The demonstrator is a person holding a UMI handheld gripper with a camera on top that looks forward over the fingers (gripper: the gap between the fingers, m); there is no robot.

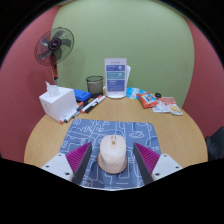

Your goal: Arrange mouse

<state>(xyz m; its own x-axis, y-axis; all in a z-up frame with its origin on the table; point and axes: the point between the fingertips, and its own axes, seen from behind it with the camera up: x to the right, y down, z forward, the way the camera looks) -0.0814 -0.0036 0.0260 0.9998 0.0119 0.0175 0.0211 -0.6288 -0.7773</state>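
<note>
A pale pink-white mouse [112,153] rests on a blue patterned mouse mat [100,133] at the near side of a round wooden table [50,135]. My gripper [112,163] is open. Its fingers with pink pads [81,158] stand on either side of the mouse, with a small gap at each side. The mouse lies between them on the mat, its front pointing away from me.
Beyond the mat stand a white tissue box [56,102], several markers [88,104], a black mesh cup [94,85], a white and blue jug [117,78], and packets [158,101] to the right. A black fan [54,47] stands at the back left.
</note>
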